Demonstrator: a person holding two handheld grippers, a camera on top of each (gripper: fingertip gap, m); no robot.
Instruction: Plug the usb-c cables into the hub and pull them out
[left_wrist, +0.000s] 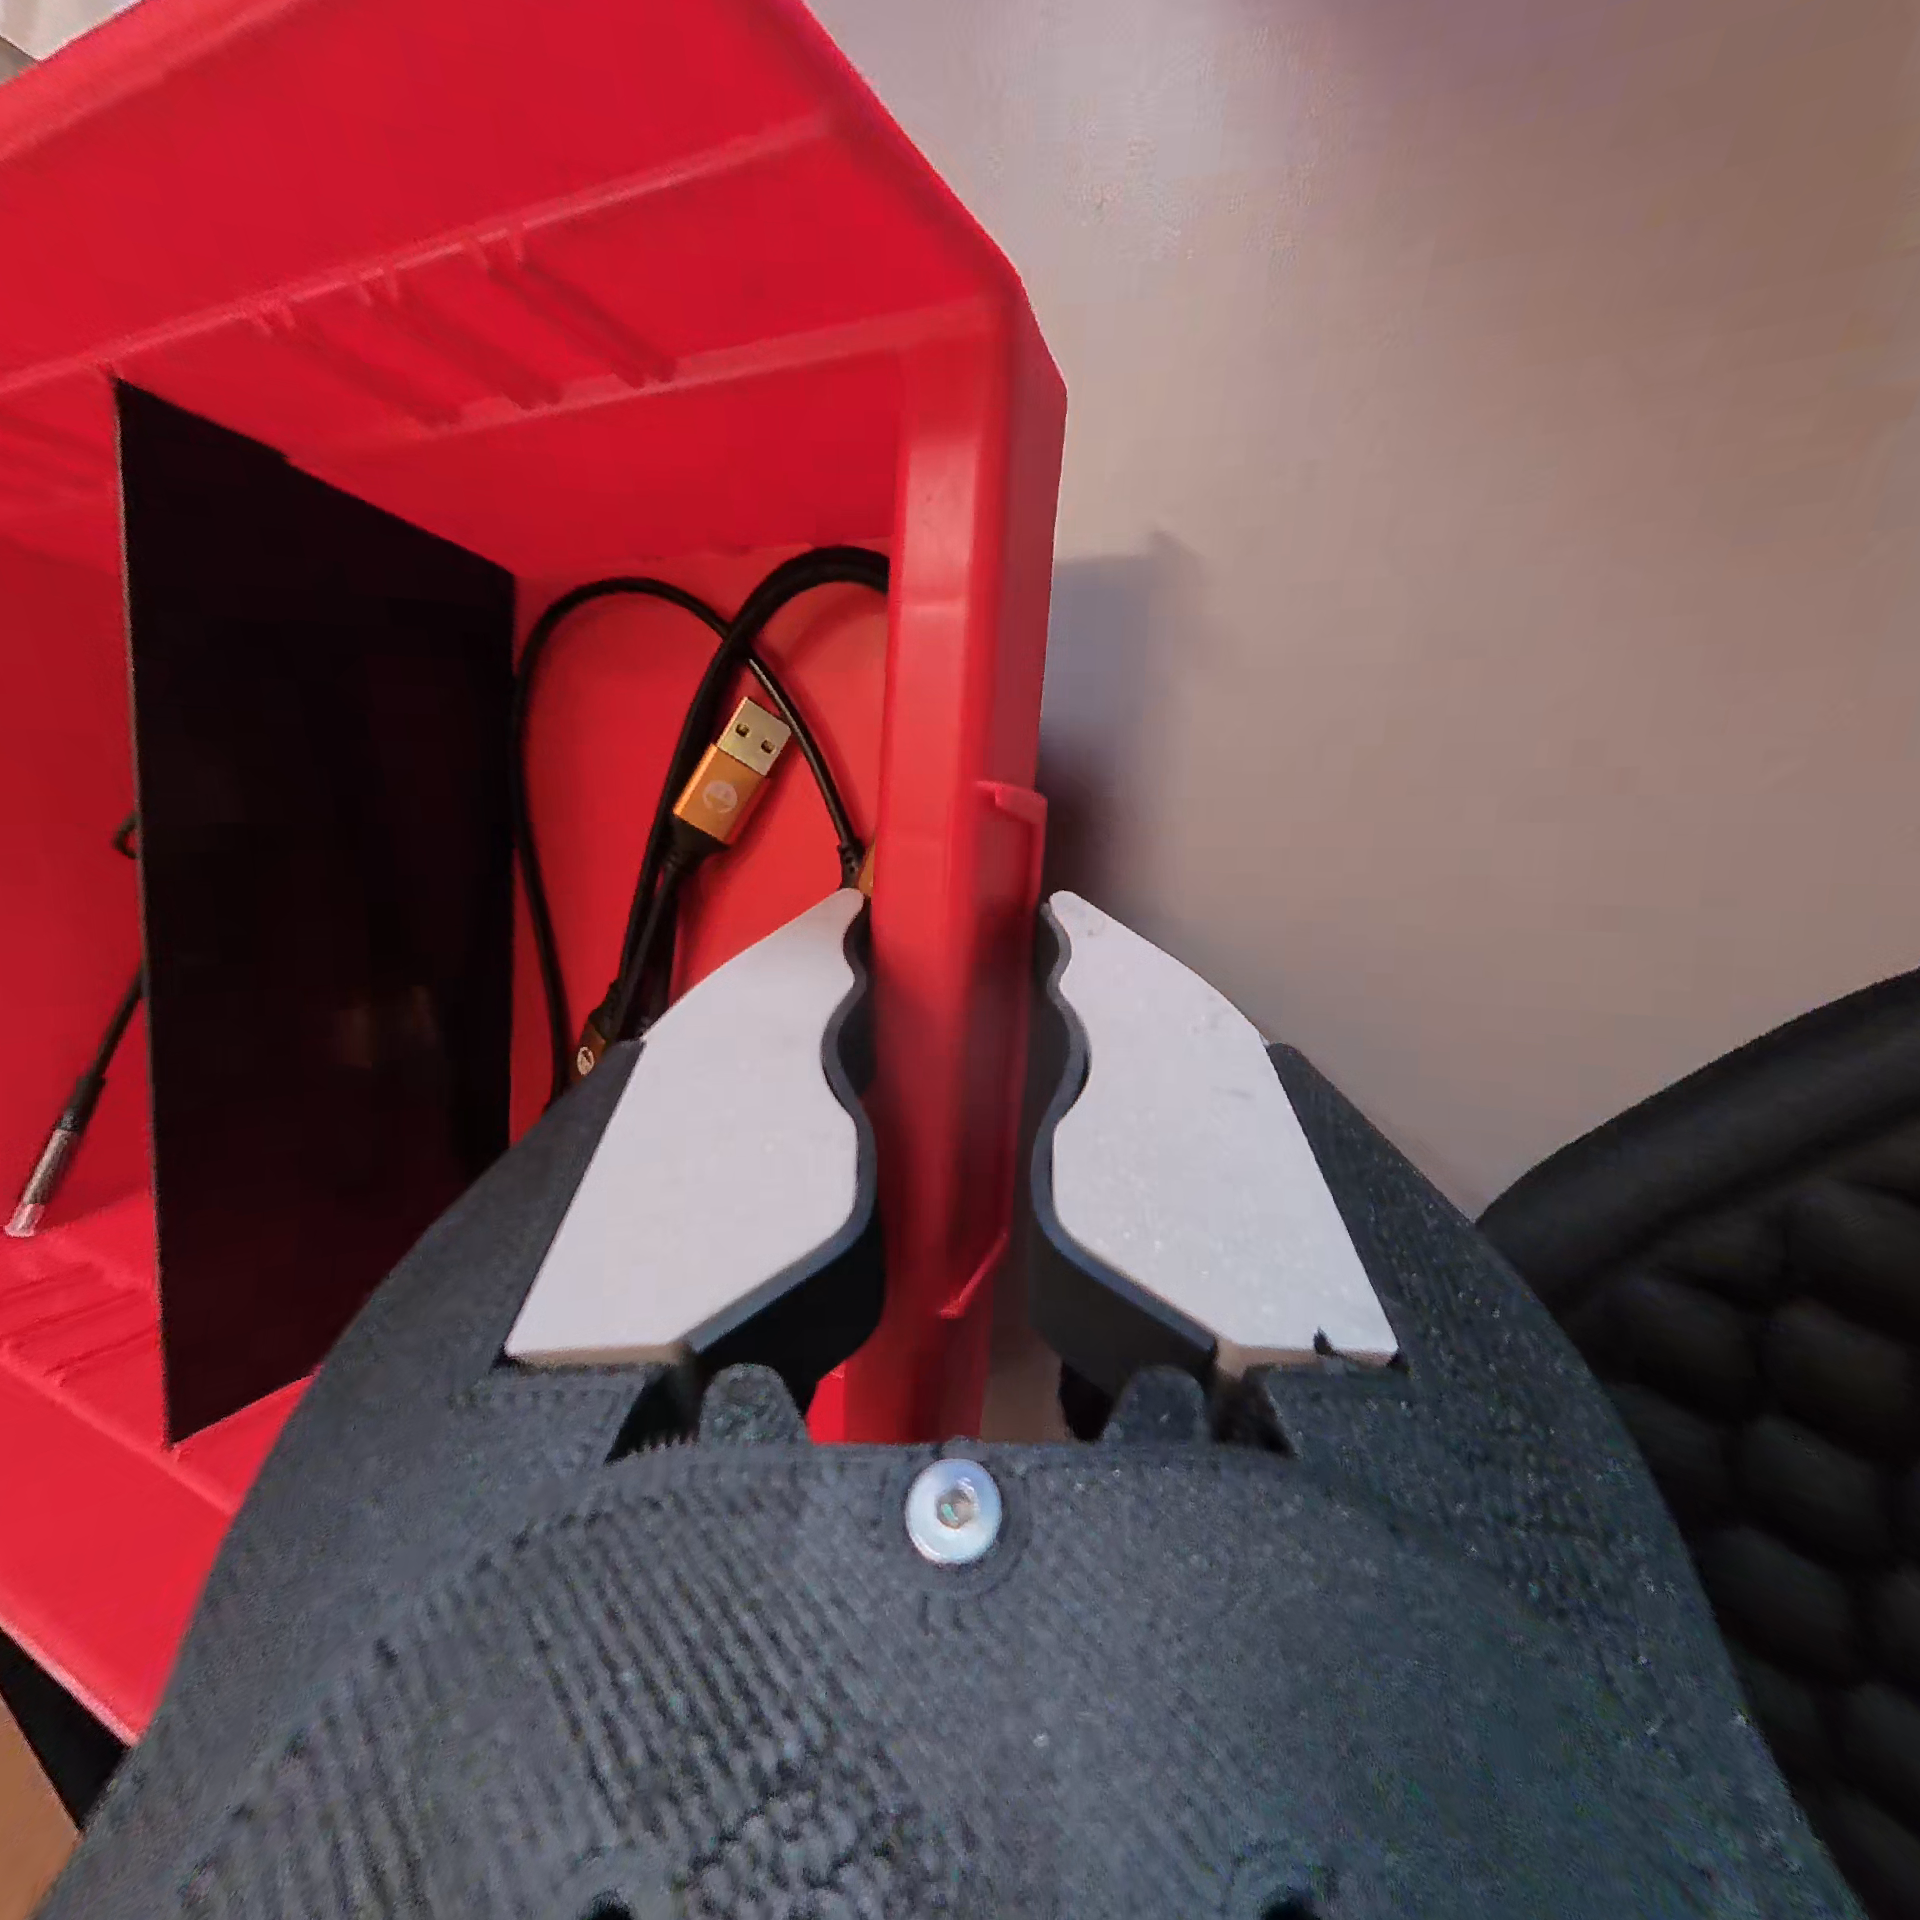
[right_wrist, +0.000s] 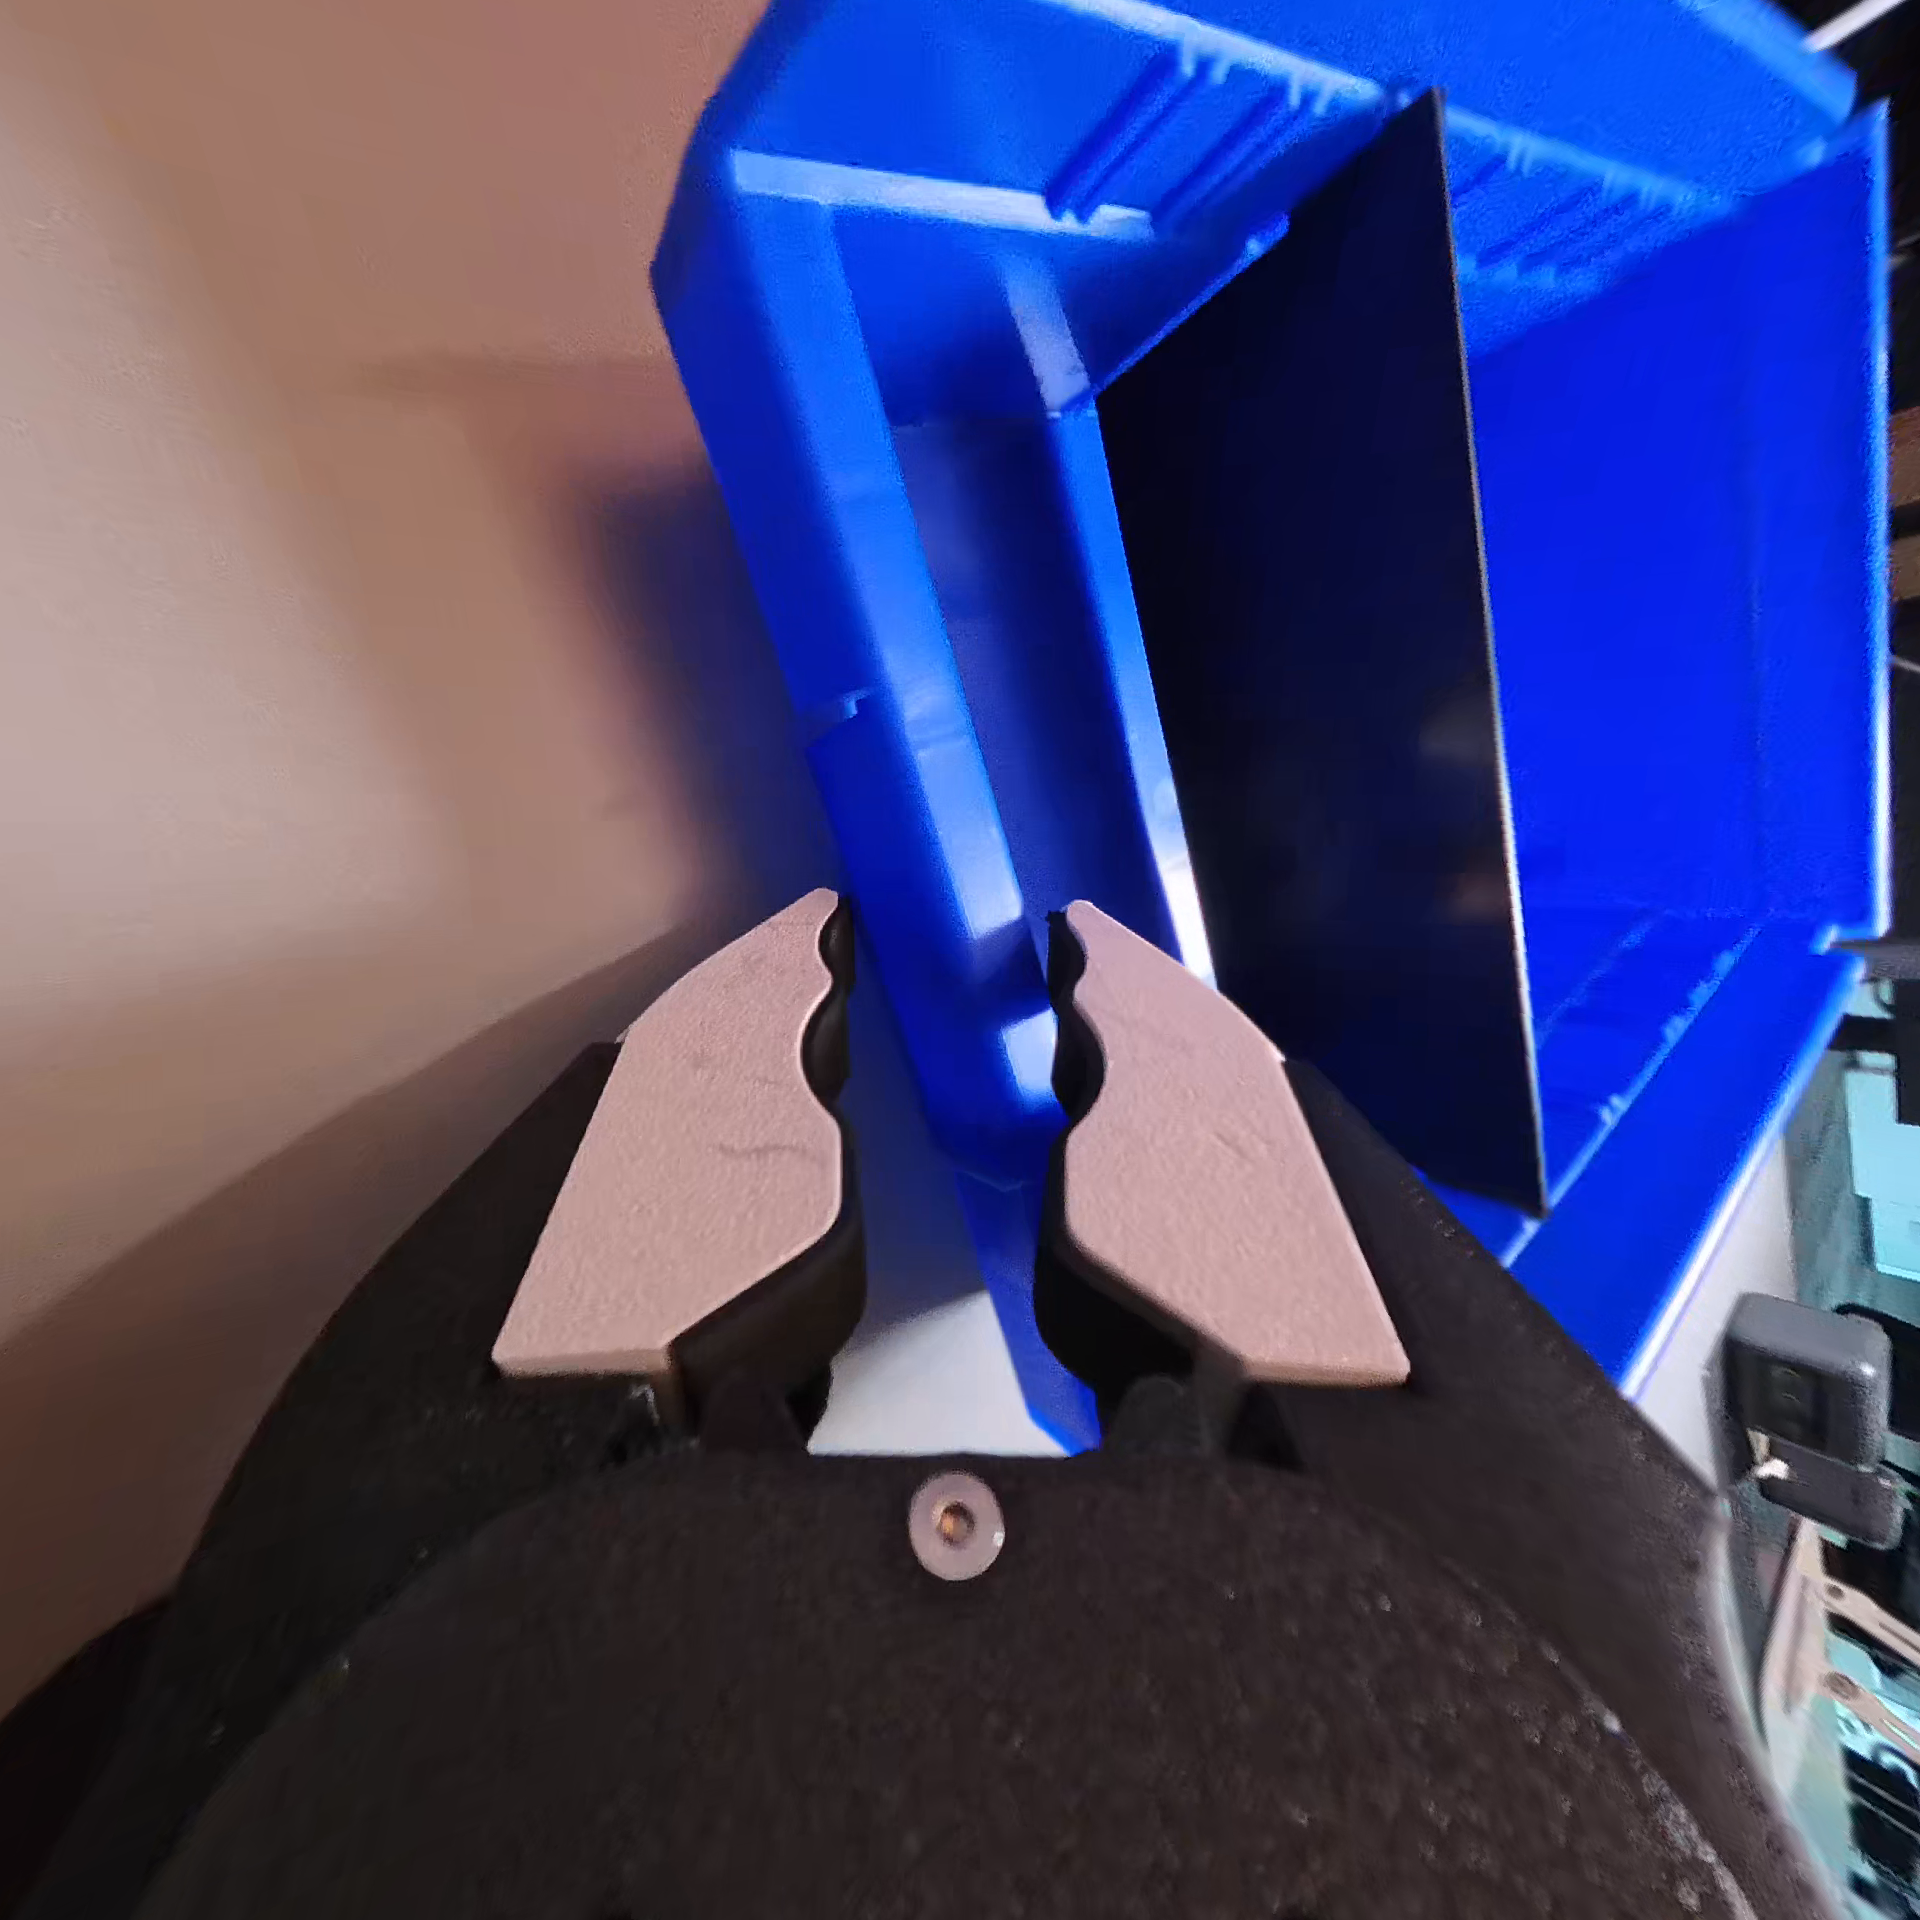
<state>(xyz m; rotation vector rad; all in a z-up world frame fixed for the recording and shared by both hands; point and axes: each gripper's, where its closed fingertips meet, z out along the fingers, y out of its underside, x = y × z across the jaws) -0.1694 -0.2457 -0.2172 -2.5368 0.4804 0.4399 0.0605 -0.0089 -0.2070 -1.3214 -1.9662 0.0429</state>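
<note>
Black cables (left_wrist: 665, 831) left of left tool (left_wrist: 951, 914).

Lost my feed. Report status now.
Left gripper clamped on red bin wall; right gripper astride blue bin wall. Cables loose inside red bin, unplugged. No hub in sight.

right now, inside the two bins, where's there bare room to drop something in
The blue bin shows bare floor on both sides of its black divider. In the red bin, the compartment between the dark divider and the wall straddled by the left hand-held gripper is crowded with black cables; another cable end lies beyond the divider.
</note>
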